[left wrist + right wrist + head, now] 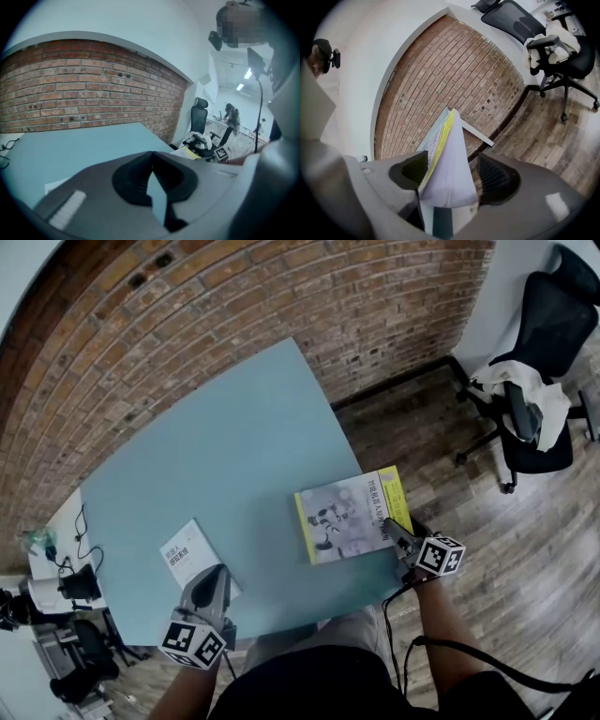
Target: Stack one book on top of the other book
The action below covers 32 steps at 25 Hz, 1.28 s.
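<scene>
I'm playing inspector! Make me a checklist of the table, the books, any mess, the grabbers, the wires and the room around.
Surface: light blue table, holding only two books.
Job's things: yellow-edged book at the right, white book at the left, lying apart, not stacked yet.
Clutter: nothing seen on the table.
Grippers: right gripper has its jaws apart around the yellow-edged book's near corner. Left gripper hangs over the white book's near edge, jaws together, nothing between them.
Cables: black cable beside the right arm, and more cables left of the table.
Surroundings: brick wall, wooden floor, black office chair with a cloth draped on it.
</scene>
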Available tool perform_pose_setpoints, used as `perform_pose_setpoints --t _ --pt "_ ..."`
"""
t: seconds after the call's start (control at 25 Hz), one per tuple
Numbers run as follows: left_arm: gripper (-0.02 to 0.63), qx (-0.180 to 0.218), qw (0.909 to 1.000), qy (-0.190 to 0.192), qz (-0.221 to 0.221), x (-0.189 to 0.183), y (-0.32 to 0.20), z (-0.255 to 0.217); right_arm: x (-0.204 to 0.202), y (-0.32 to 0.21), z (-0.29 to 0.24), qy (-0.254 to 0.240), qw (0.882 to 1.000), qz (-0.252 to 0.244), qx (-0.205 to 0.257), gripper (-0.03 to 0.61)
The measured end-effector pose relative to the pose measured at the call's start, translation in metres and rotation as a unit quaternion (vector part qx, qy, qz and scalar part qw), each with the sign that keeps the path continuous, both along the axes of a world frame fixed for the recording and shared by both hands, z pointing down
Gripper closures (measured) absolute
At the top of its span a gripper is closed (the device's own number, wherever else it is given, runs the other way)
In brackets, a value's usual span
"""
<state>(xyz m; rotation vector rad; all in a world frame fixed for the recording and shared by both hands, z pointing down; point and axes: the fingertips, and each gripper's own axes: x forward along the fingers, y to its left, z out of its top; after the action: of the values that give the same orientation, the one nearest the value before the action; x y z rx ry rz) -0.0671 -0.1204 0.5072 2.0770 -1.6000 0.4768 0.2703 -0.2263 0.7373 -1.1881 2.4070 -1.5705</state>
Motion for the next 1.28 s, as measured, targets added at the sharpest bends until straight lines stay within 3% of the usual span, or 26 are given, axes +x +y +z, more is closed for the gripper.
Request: perform_pose_setpoints --t 0.2,0.8,1.04,1.28 --pt "0.609 0.002 1.0000 -0.001 -0.007 -0.004 0.004 -0.001 -0.004 0.000 -0.002 -0.004 1.000 -0.008 0.001 0.303" --pt "0.609 0.039 0.9985 -0.024 -0.029 -0.022 0.016 -0.020 -0.008 -0.006 -0.004 -0.042 0.999 -0.014 -0.009 0.391" --pt "0.609 0.042 0.9984 -0.016 -0.034 -0.029 0.023 -0.021 -0.011 -0.004 -0.003 -0.105 0.994 -0.006 -0.041 0.411" --pt "0.609 0.045 0.9975 -0.026 -0.047 -0.048 0.035 -0.027 -0.008 -0.005 -0.004 -0.092 0.995 -0.002 -0.040 0.440"
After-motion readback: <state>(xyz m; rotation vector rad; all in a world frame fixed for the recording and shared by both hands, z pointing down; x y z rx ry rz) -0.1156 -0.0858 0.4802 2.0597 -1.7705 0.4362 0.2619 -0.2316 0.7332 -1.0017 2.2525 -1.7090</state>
